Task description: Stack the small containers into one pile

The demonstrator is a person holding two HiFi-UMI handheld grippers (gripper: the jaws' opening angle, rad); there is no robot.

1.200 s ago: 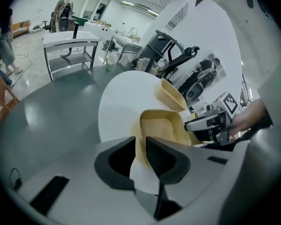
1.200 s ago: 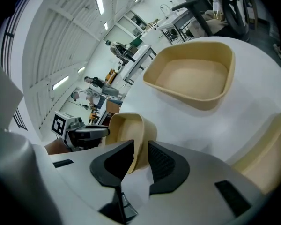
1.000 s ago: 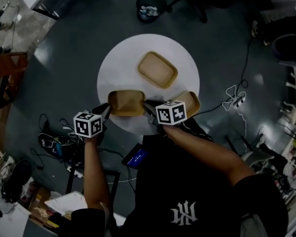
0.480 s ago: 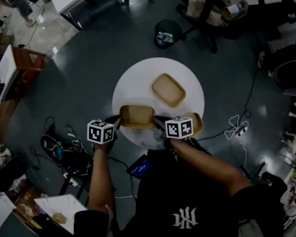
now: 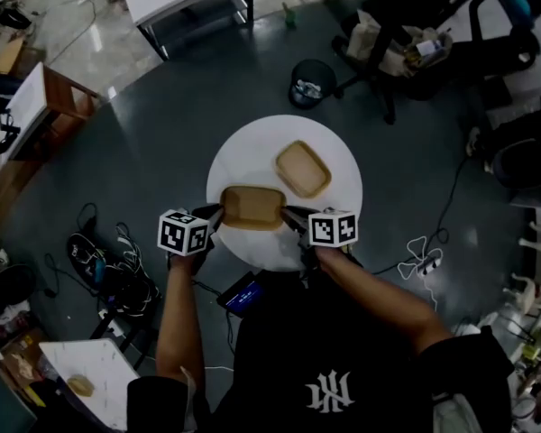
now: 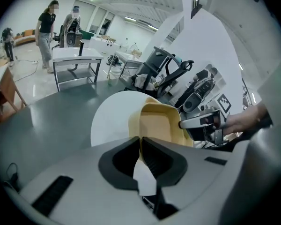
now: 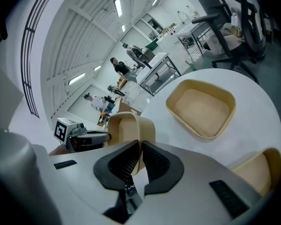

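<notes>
Head view has me holding one tan container (image 5: 251, 206) by its two short ends. My left gripper (image 5: 214, 215) is on its left rim and my right gripper (image 5: 290, 215) on its right rim, over the near part of the round white table (image 5: 243, 152). Both sets of jaws have just been closing. Each gripper view shows them narrow, with the pads pinching the thin rim wall that stands between them.

I judge I've taken it at both ends because the shell is light and shallow. A grip at one end would let it tip, while two keep it level enough to drop squarely into another. From the gripper views it looks clear of the tabletop, though I can't be sure from above.

A second container (image 5: 302, 168) lies open side up farther back and to the right, apart from the one I hold. A third container (image 7: 261, 170) sits at the near right edge, just beside my right gripper. Only the right gripper view shows it; from above my hand hides it.

Nothing is stacked yet, so this looks like the first carry. The held piece has to line up with its target's long sides before I let go. Otherwise a corner could catch on the rim, or the thin wall could slip from the pads.
</notes>
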